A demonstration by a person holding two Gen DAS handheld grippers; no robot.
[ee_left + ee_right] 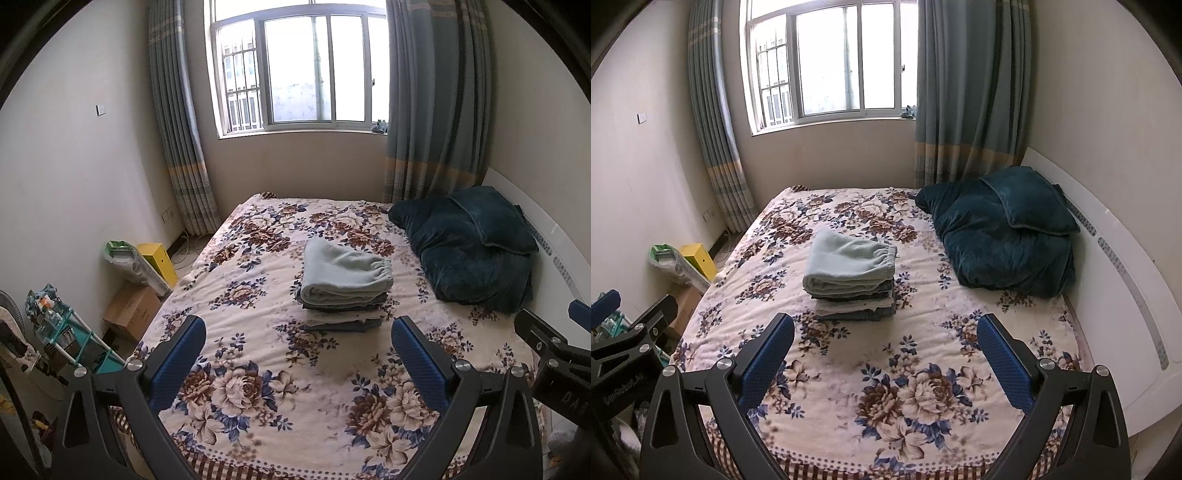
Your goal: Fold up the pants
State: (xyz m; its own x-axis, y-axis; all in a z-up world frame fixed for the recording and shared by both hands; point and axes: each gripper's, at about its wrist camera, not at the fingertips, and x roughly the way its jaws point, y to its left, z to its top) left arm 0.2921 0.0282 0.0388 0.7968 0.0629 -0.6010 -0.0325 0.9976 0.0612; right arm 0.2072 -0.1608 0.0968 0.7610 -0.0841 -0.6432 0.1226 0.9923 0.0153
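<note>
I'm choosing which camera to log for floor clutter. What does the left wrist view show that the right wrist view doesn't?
Only the left wrist view: a teal rack on the floor, and the right claw at its edge.

Only the right wrist view: the long white headboard, and the left claw at its edge.

Both: folded pants stack, dark green blanket, floral bed cover, yellow box, both claws open and empty.

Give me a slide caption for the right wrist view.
Open right gripper hovers before folded pants stack on floral bed.
</note>
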